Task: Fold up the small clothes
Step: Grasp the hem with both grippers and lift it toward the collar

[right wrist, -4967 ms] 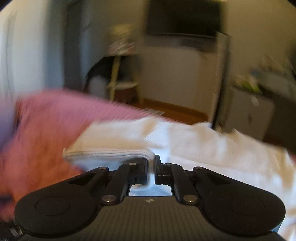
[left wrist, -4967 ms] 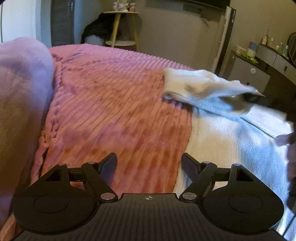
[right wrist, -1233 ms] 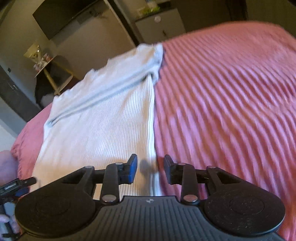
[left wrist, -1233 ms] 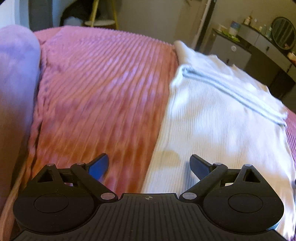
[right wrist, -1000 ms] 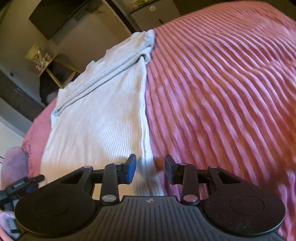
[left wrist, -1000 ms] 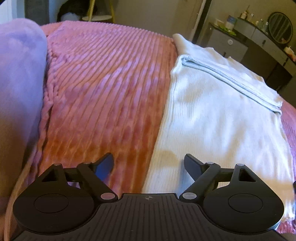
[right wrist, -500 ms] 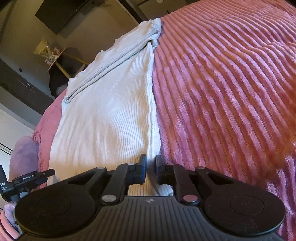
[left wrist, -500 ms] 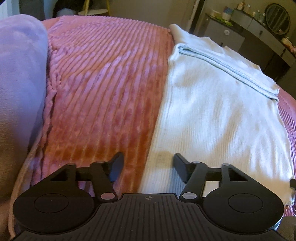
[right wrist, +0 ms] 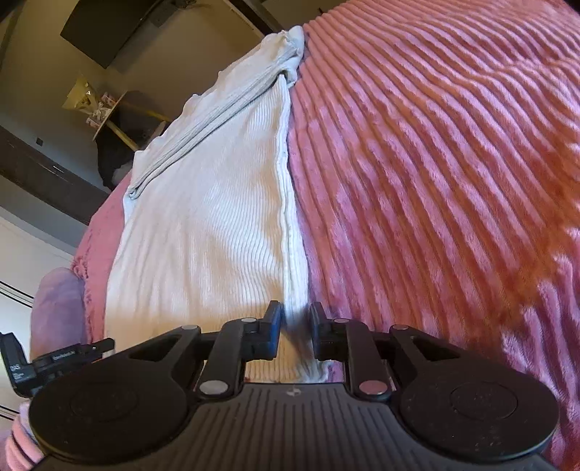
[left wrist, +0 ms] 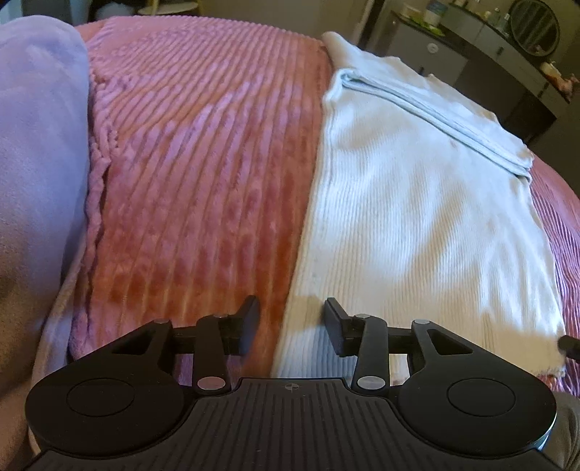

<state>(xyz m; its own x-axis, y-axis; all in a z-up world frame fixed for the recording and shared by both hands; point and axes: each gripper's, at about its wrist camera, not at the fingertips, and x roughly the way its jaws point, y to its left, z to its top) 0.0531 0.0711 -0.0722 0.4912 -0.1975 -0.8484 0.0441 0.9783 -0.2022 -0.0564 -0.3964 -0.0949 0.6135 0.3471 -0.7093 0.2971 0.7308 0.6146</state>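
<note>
A white ribbed garment lies flat on the pink ribbed bedspread, with its far end folded over into a band. My left gripper is open and straddles the garment's near left corner. My right gripper is nearly shut, and the garment's near right edge runs between its fingers. The left gripper's body shows at the lower left of the right wrist view.
A lilac blanket is heaped on the bed to the left. Beyond the bed stand a dresser with a round mirror, a small round side table and a wall-mounted screen.
Both grippers came down to the garment's near corners. The left jaws narrowed around the left corner. The right jaws closed in on the right edge.
</note>
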